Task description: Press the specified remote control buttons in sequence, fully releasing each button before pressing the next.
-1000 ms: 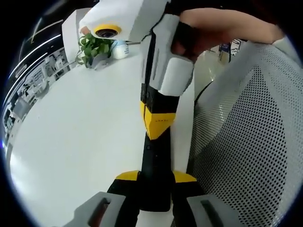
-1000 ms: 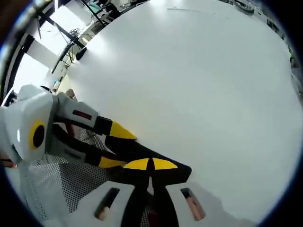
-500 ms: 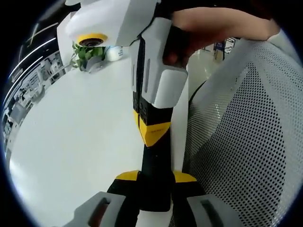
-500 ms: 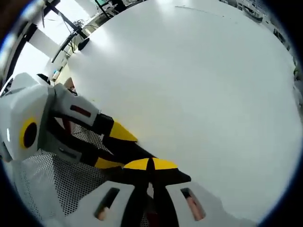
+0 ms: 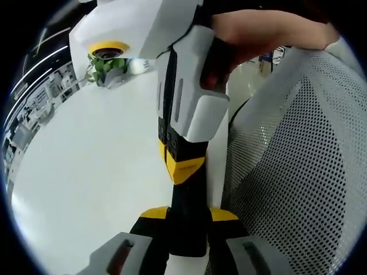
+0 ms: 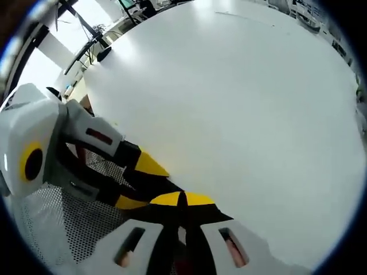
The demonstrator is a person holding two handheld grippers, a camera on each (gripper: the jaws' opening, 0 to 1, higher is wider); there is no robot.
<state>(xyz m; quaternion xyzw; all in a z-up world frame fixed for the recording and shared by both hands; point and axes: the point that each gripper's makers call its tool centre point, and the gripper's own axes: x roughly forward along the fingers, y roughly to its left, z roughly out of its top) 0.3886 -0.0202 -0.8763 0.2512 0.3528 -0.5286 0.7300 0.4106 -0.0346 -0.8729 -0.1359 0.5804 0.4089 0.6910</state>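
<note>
The right tool [image 6: 183, 199], held by a hand [image 5: 258, 34] above the white surface [image 6: 241, 103], has its 2 jaws together. Its tip lies between the left tool's [image 5: 188, 213] jaws, which stand apart; whether they touch it I cannot tell. A mesh chair [image 5: 298, 172] stands beside the surface, and a plant [image 5: 106, 64] sits on its far edge.

Both grippers share one build: white moulded housing, black stem, and yellow wedge-shaped caps above grey jaw pads with dark slots. In the left gripper view, the right gripper [image 5: 184, 166] carries a yellow-ringed housing, gripped by a bare hand [image 5: 252, 34]. The left gripper [image 6: 143, 172] has a small red marking on its white body.
</note>
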